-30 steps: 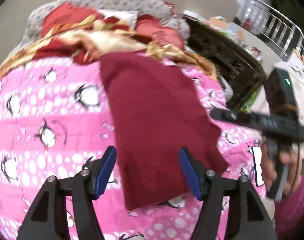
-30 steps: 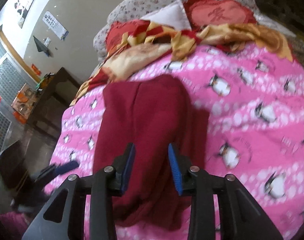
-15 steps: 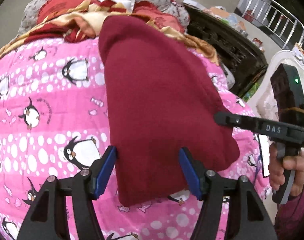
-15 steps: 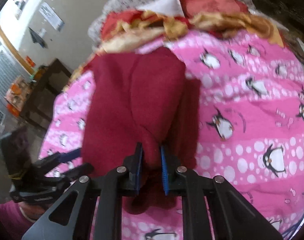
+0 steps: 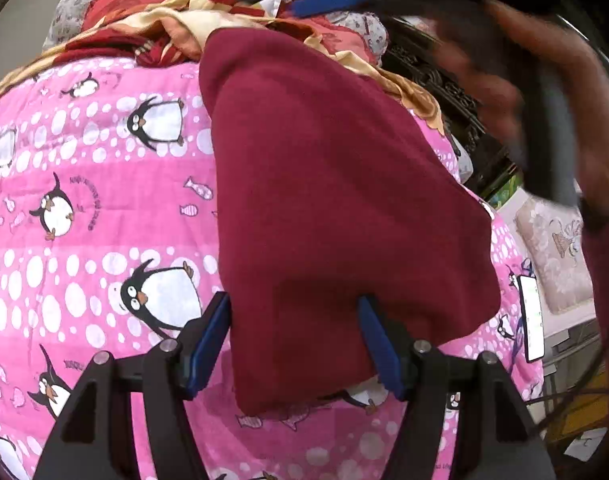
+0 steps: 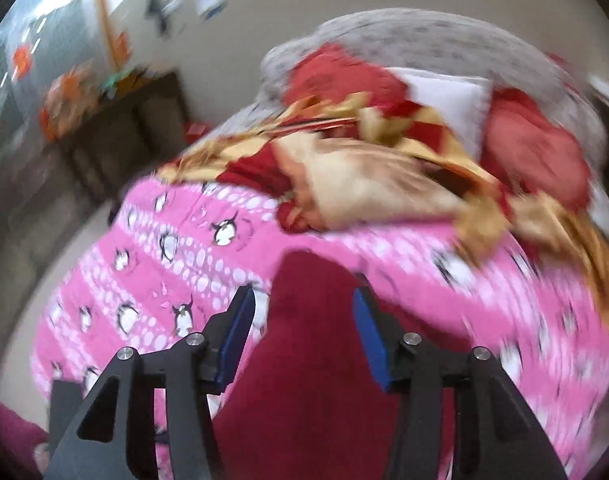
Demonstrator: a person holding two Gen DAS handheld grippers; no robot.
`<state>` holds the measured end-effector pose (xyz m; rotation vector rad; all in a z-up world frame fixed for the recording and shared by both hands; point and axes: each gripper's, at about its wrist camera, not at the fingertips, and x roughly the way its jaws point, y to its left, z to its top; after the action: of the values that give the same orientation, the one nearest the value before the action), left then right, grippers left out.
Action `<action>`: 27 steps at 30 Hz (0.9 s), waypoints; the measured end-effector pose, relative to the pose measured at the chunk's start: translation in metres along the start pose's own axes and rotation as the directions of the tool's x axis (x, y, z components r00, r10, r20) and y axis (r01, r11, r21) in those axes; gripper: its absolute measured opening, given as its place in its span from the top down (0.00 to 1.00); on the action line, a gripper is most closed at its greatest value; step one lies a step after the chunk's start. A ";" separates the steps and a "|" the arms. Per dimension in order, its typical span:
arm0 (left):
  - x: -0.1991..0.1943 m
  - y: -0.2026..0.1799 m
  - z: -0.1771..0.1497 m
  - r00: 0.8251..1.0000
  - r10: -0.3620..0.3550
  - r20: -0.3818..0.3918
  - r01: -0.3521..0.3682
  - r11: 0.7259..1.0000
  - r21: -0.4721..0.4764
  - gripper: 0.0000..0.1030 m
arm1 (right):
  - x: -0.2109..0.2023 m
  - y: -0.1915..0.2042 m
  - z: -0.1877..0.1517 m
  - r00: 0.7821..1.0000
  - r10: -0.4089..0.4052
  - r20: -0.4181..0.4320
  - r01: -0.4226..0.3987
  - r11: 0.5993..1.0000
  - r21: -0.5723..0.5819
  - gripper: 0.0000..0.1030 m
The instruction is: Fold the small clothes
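Note:
A dark red folded garment (image 5: pixel 324 200) lies on the pink penguin blanket (image 5: pixel 84 200). My left gripper (image 5: pixel 296 332) is open, its blue pads straddling the garment's near end just above it. My right gripper (image 6: pixel 302 320) is open and empty over the garment's far end (image 6: pixel 316 360). In the left wrist view the right gripper (image 5: pixel 328 2) shows blurred at the top, with the hand holding it.
A heap of red and gold bedding (image 5: pixel 164 28) and grey floral pillows (image 6: pixel 424 36) lie at the bed's head. Dark wooden furniture (image 5: pixel 456 96) stands right of the bed. A phone (image 5: pixel 531 316) lies at the blanket's right edge.
My right gripper let go of the garment, opened and swung up and away towards the bed's head. My left gripper stayed open and came slightly closer to the garment's near end.

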<state>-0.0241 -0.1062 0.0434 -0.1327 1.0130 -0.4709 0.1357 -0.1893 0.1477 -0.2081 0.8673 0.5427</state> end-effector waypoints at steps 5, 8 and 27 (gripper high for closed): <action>0.006 0.005 0.003 1.000 -0.007 -0.007 0.007 1.000 -0.010 0.33 | 0.049 0.008 0.006 0.988 -0.101 -0.116 0.090 0.991 -0.096 0.93; 0.010 0.009 0.006 1.000 -0.010 -0.016 0.009 1.000 -0.026 0.33 | 0.050 -0.015 0.003 0.995 -0.080 -0.068 0.083 0.996 0.040 0.94; 0.019 -0.001 0.010 0.999 0.028 -0.031 -0.029 1.000 -0.005 0.33 | -0.060 -0.025 -0.122 1.000 -0.011 0.026 0.004 0.970 0.241 0.81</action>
<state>-0.0076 -0.1164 0.0335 -0.1158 1.0450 -0.4456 0.0363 -0.2793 0.1148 0.0180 0.8973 0.4274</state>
